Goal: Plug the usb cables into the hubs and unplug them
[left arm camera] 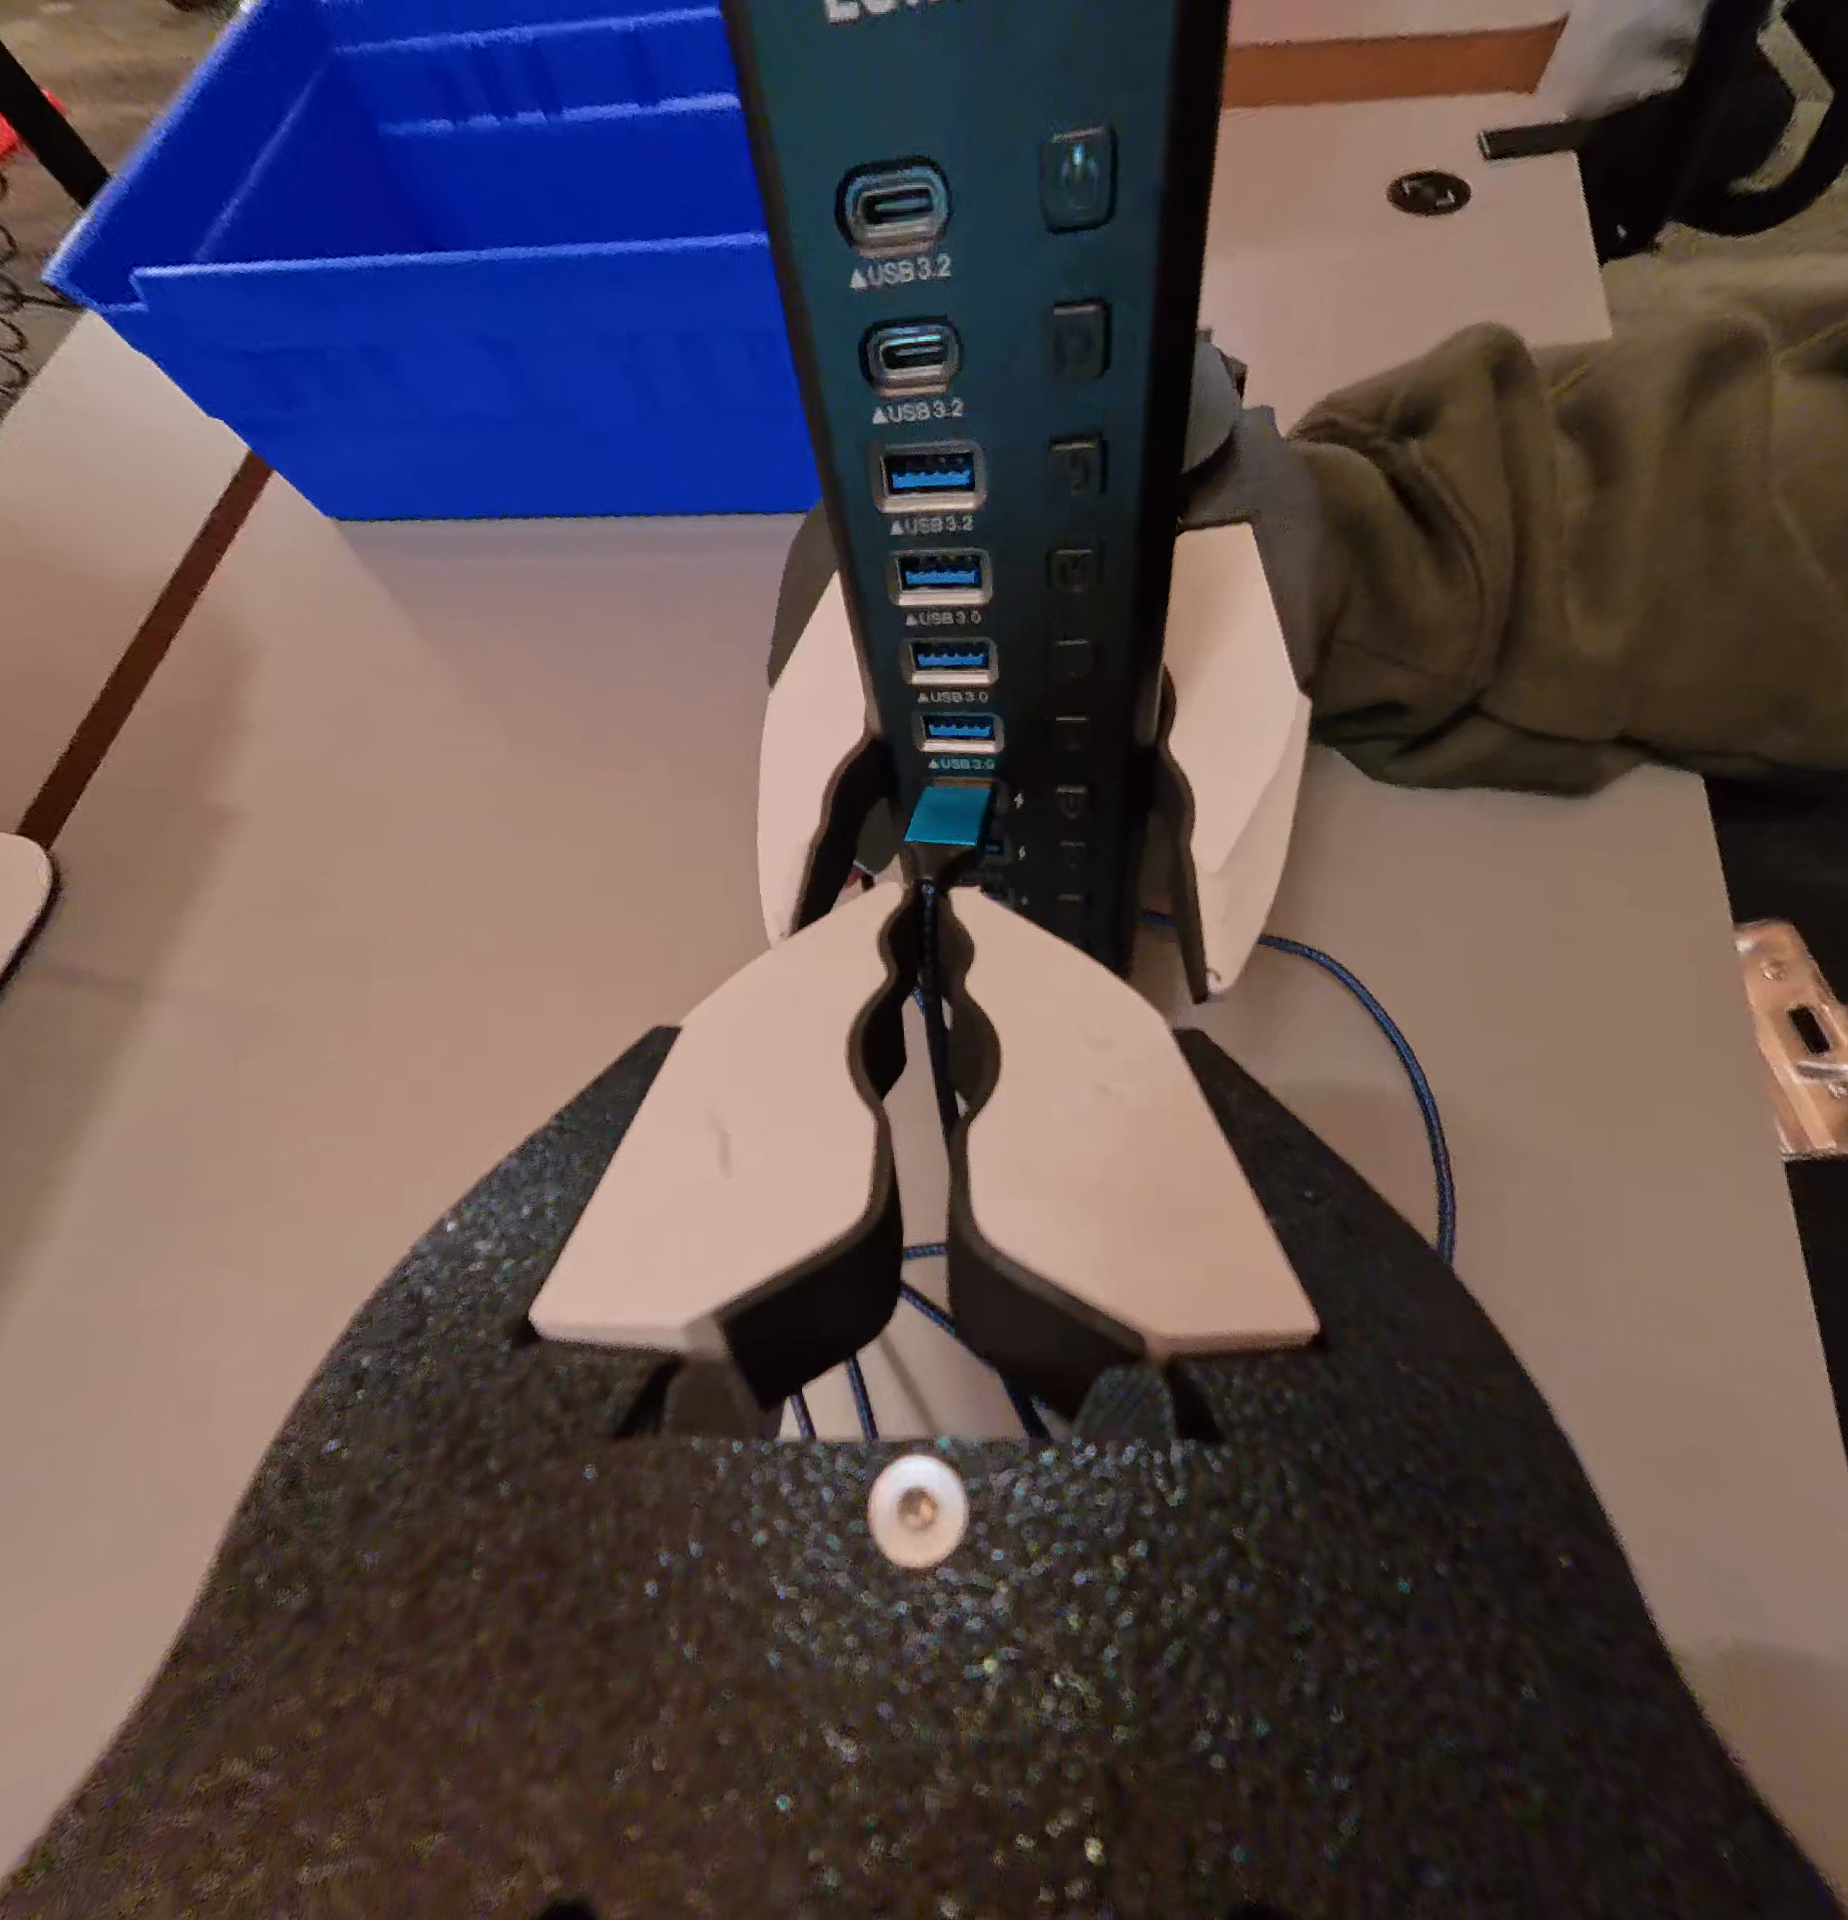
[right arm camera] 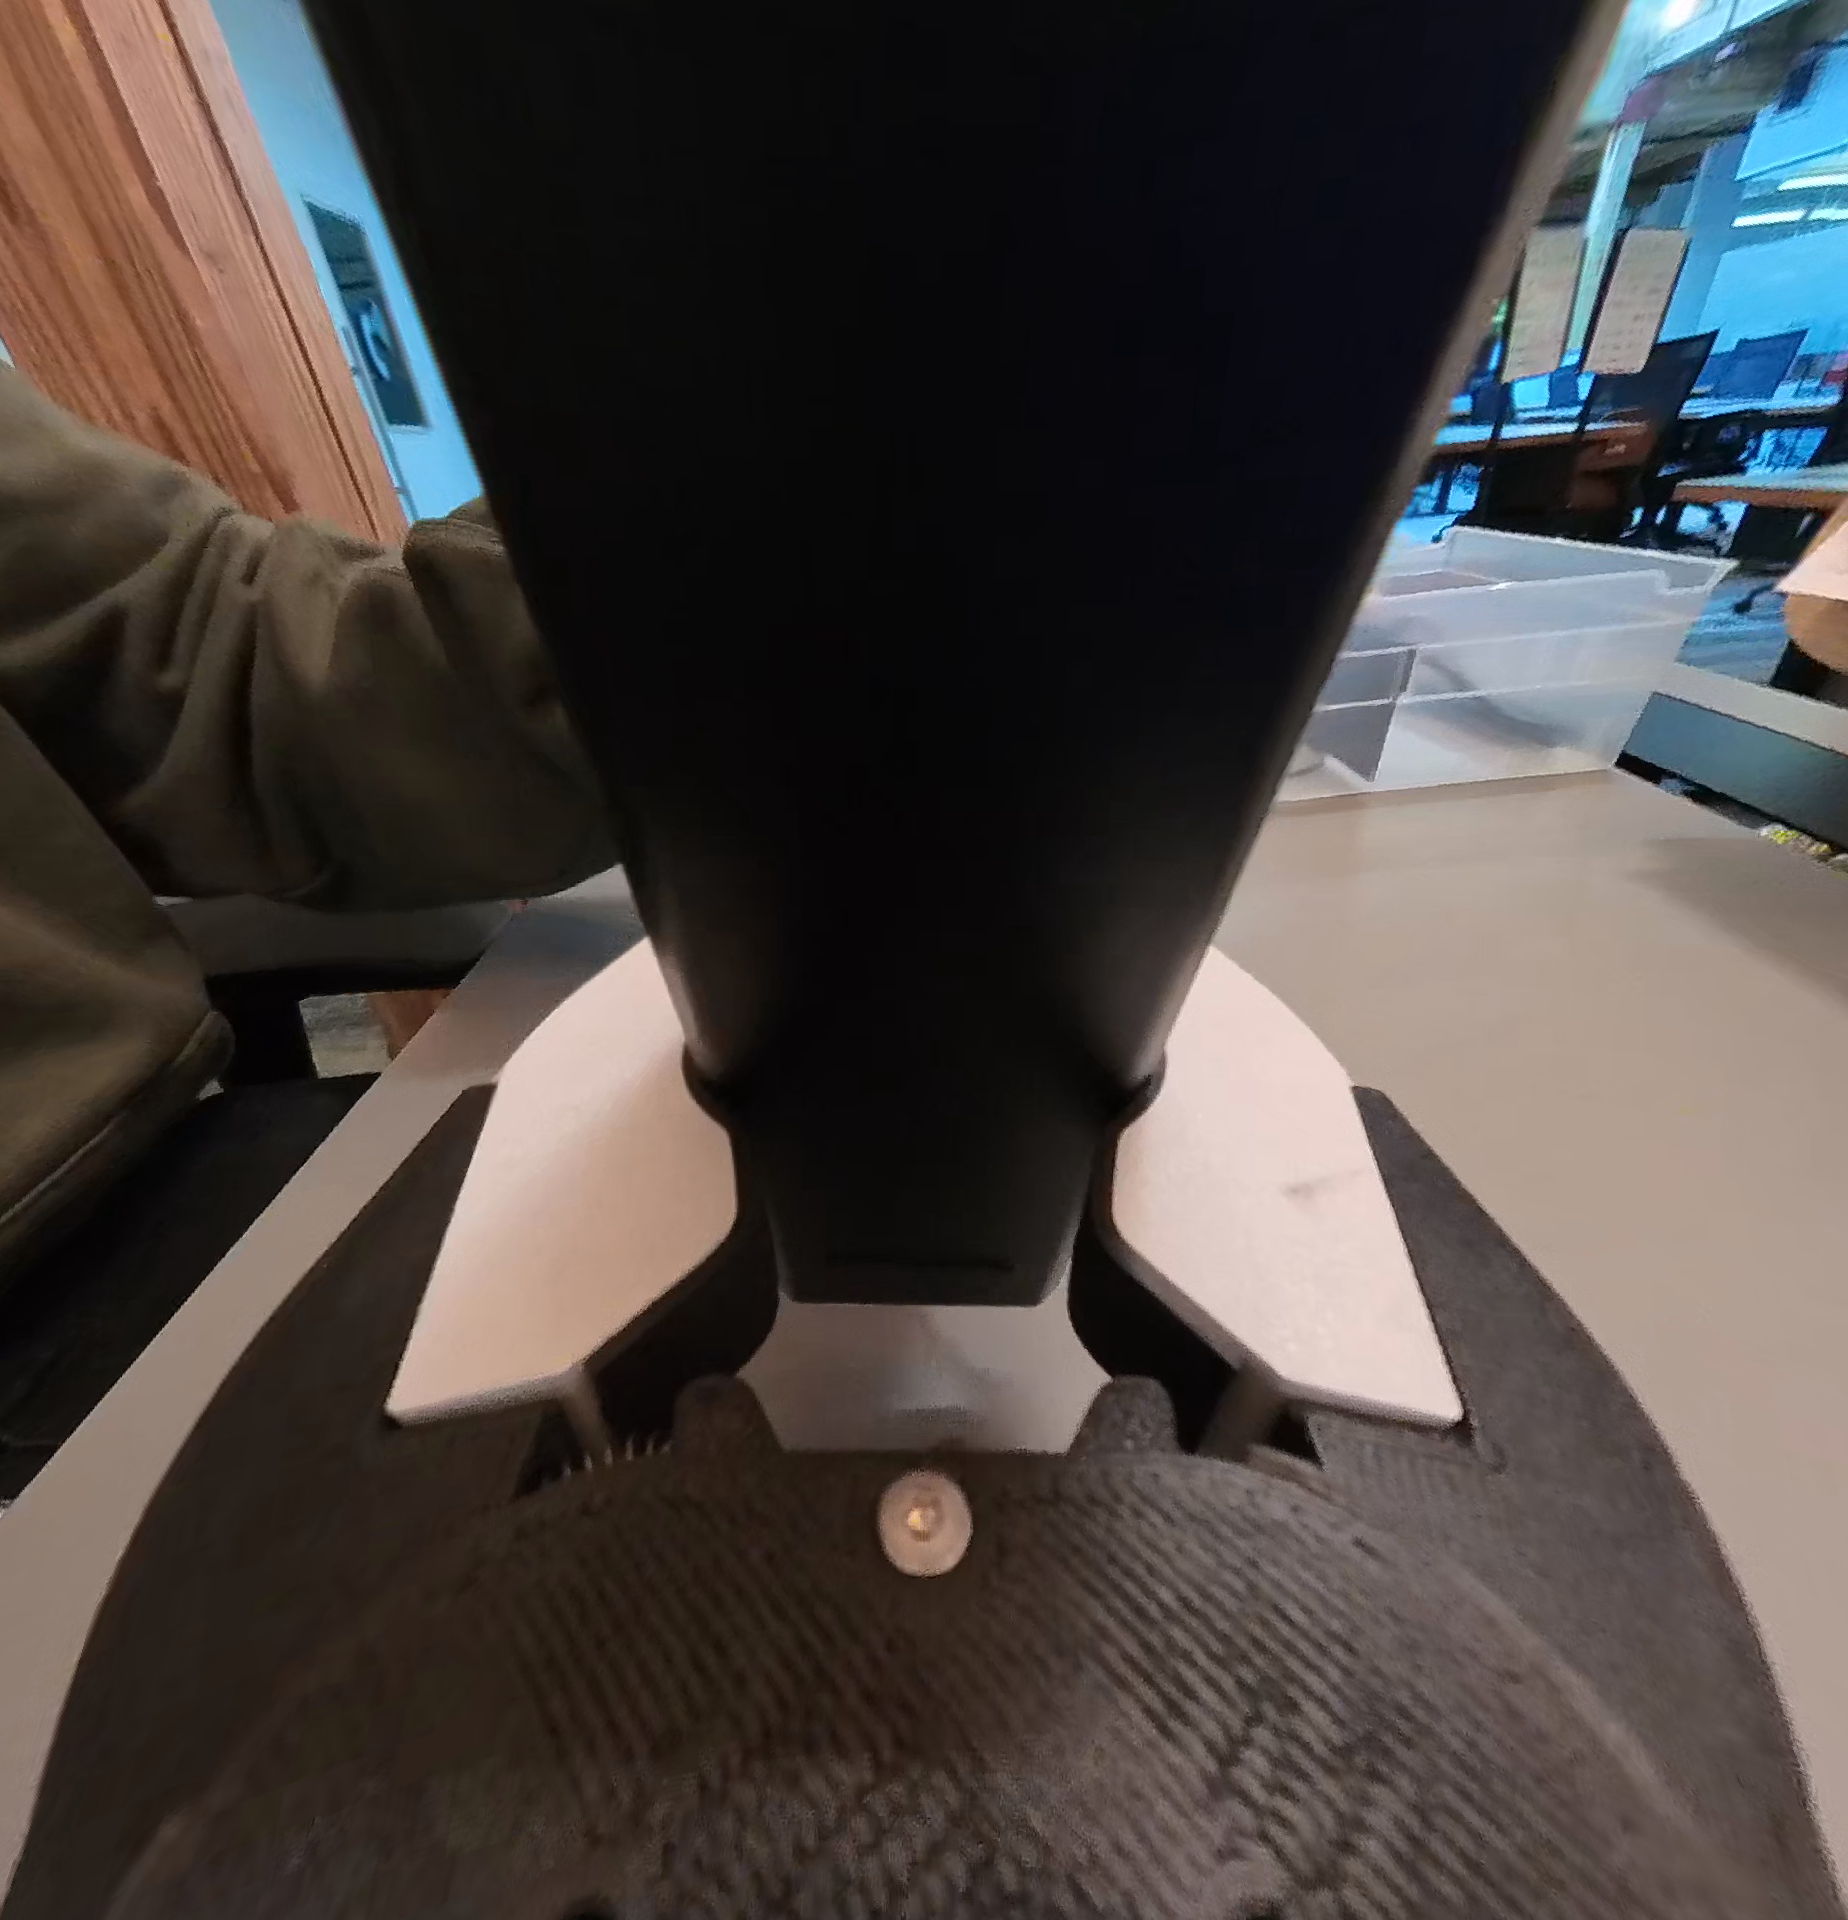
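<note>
hub (left arm camera: 987, 436): long black multi-port strip, stood upright over the grey table (left arm camera: 380, 935), port face toward left cam; lower end clamped in right gripper (right arm camera: 925, 1081)
hub ports: 2 small oval ones on top, then 4 blue-tongued rect ones, all 6 empty; one more below taken by the plug; couple more under that, half hidden (can't say if occupied)
usb plug (left arm camera: 949, 816): teal metal shell, sitting in a lower port, angled slightly; seated depth not clear from this angle
cable (left arm camera: 1419, 1122): blue/black braid, runs down from plug betw left fingers, loops off to the right on table
left gripper (left arm camera: 928, 920): fingers drawn nearly together around the braid just below the plug, pinching cable not the shell (tips right at strain relief)
right gripper: closed on hub's bottom end, both fingers pressed on its side edges; right cam shows only hub's plain back
blue bin (left arm camera: 432, 291): behind-left of hub, not involved
clear bin (right arm camera: 1502, 665): far side of table in right cam, not involved
sleeve (left arm camera: 1585, 551): olive, person's arm behind right gripper
progress: one cable in or nearly in; prob mid plug/unplug on that port, direction not readable from a still
left to do: only 1 cable and 1 hub in view, so other cables/hubs unknown; at min this plug needs to come out to close the cycle
risk: pulling by cable rather than shell may strain it (judgement only)
</note>
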Available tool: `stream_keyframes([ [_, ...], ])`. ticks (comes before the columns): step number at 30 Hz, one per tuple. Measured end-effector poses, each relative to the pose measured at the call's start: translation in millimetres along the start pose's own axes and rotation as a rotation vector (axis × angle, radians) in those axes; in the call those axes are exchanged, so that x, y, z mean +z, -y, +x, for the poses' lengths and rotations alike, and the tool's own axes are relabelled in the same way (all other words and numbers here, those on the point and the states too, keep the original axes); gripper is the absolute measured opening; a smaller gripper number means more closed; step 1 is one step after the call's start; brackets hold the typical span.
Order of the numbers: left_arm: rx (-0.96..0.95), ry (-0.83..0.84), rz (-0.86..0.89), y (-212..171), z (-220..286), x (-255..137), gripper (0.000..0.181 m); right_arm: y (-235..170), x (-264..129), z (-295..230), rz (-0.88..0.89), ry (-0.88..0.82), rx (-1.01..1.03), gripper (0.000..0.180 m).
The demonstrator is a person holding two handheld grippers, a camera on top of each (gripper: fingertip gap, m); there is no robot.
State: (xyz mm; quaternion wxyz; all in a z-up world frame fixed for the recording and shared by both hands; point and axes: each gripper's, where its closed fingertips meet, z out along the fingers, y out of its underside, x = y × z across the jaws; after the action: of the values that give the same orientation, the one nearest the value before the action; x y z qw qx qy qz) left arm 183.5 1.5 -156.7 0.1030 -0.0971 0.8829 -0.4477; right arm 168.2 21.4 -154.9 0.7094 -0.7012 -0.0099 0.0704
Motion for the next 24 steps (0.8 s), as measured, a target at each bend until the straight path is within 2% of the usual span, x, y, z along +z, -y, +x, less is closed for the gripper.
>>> stream_keyframes([
  [9, -0.154, -0.019, 0.214, 1.2, 4.0, -2.3, 0.004, -0.2, 0.6, -4.3, -0.002, 0.035, -0.001, 0.071],
  [12, -0.141, 0.0, 0.224, 1.4, 4.5, -3.4, 0.011, -0.4, 0.6, -7.3, -0.002, 0.031, -0.034, 0.071],
  [19, -0.092, -0.064, 0.172, -1.7, 17.2, -6.8, 0.004, -4.3, 3.6, -15.0, -0.031, 0.044, -0.094, 0.071],
  [21, -0.092, -0.091, 0.209, 3.2, 22.4, -8.3, 0.019, -6.5, 5.2, -16.5, -0.047, 0.048, -0.105, 0.071],
  [24, -0.066, -0.057, 0.207, 4.9, 22.6, -5.7, 0.012, -10.1, 7.6, -19.7, -0.074, 0.056, -0.13, 0.071],
])
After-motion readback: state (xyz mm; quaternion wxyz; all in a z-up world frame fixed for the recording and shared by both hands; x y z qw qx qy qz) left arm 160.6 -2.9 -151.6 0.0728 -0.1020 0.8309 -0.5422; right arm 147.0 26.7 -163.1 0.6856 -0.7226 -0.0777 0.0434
